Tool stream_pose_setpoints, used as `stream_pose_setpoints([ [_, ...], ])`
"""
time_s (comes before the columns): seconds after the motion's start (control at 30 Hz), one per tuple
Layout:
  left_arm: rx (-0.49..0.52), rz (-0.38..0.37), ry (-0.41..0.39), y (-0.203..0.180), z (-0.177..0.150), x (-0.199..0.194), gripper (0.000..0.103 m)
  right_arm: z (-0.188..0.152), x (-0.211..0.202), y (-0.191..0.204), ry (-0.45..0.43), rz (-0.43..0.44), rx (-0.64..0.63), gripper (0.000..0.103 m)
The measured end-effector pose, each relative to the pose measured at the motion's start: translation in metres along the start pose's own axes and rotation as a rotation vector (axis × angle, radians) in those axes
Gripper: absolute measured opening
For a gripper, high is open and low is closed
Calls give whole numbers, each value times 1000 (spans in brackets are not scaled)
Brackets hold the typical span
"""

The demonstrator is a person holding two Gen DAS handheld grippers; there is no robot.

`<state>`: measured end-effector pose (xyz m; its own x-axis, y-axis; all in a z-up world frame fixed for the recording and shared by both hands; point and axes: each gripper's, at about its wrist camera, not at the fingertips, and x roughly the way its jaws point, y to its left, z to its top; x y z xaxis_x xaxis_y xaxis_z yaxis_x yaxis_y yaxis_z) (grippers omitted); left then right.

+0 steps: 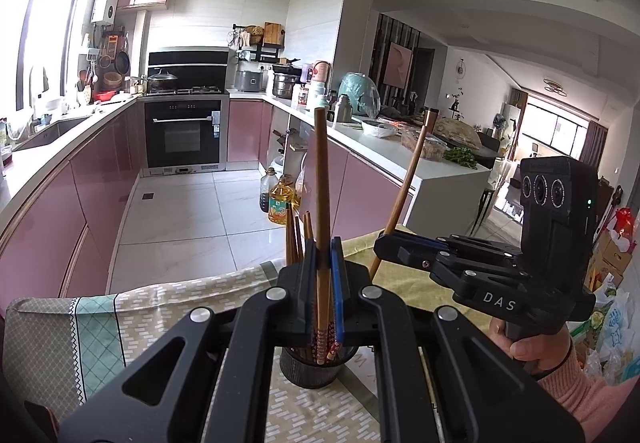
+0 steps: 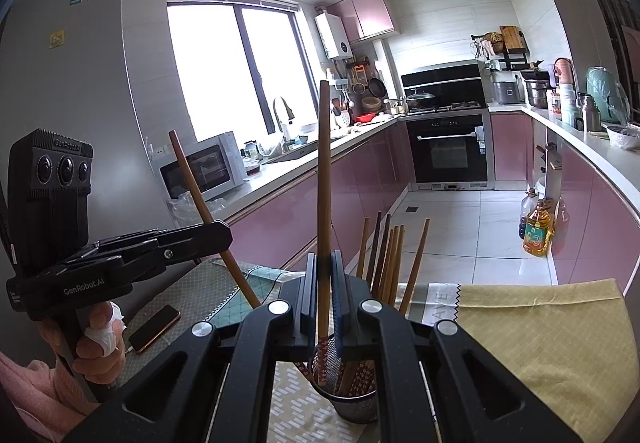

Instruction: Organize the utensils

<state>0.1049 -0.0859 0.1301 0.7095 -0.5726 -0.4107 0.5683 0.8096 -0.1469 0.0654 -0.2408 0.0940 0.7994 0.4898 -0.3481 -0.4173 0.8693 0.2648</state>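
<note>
A black mesh holder (image 1: 316, 367) stands on the table with several brown chopsticks (image 2: 386, 263) upright in it. In the left wrist view my left gripper (image 1: 323, 248) is shut on one long chopstick (image 1: 321, 171), held upright with its patterned end inside the holder. My right gripper (image 1: 381, 241) comes in from the right, shut on a second chopstick (image 1: 408, 179) that leans right. From the right wrist view, the right gripper (image 2: 324, 260) clamps its chopstick (image 2: 324, 163) above the holder (image 2: 352, 407). The left gripper (image 2: 226, 233) grips a tilted chopstick (image 2: 190, 175) there.
A patterned tablecloth (image 1: 168, 307) and a yellow cloth (image 2: 540, 323) cover the table. A phone (image 2: 154, 327) lies near the hand at the left. Oil bottles (image 1: 280, 203) stand on the tiled floor beyond the table edge. Pink kitchen cabinets (image 1: 92, 195) line both sides.
</note>
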Motion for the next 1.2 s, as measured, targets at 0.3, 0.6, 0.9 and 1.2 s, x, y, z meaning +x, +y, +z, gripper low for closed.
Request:
stream_pose_setpoints([
  [0.3,-6,-4,11,2,-1,2,7,2,5,-4,11,-9,14,6],
  [0.6,0,9,19,-2,-1,6,7,0,8,-6,19,-22,25,6],
  [0.9,-2,14,29,-7,-1,13,7,0,10,-7,29,-33,35,6],
  [1.2,-5,11,41,-6,-3,18,7,-1,14,-6,38,-37,36,6],
])
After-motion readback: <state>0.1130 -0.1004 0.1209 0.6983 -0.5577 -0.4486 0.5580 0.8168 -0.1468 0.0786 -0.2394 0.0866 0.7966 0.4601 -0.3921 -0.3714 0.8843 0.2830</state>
